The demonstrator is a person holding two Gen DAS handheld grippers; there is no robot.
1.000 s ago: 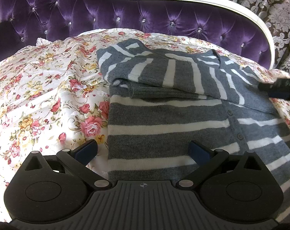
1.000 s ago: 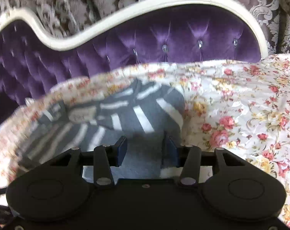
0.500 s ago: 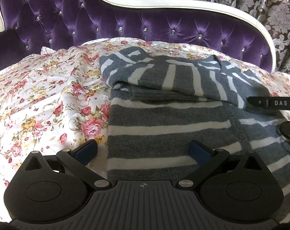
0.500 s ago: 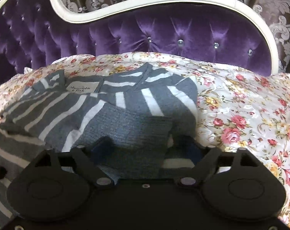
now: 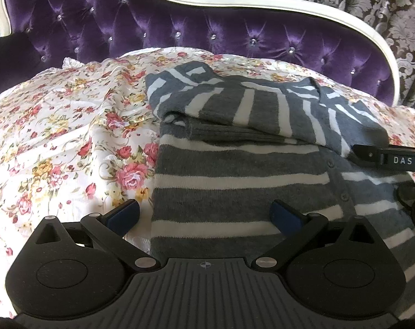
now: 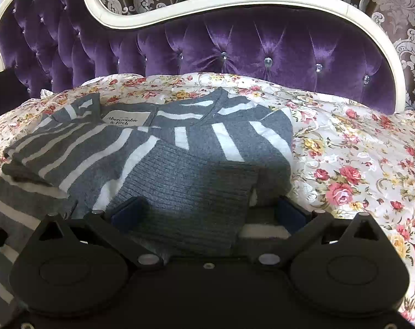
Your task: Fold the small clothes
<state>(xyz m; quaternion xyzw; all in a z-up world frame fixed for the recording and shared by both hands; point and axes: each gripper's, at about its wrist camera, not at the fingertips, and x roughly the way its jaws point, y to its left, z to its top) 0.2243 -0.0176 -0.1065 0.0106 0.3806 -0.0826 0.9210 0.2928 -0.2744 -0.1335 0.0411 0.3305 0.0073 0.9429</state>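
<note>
We are holding both grippers wide apart over a striped cardigan on the bed.

Our left gripper (image 5: pixel 204 215) is hovering with its blue pads spread, gripping nothing, above the lower left part of the grey-and-white striped cardigan (image 5: pixel 235 170). Our right gripper (image 6: pixel 207 213) is likewise spread, its pads sitting either side of the ribbed cuff (image 6: pixel 191 186) of a sleeve folded across the chest, not clamping it. From the left wrist view we are seeing the right gripper's side (image 5: pixel 399 160) over the cardigan's right half. The cardigan is lying flat with both sleeves folded inward, its neck label (image 6: pixel 126 119) facing up near the collar. Under it, the floral bedspread (image 6: pixel 358 164) is covering the bed, and the tufted purple headboard (image 6: pixel 235 46) is rising behind.
</note>
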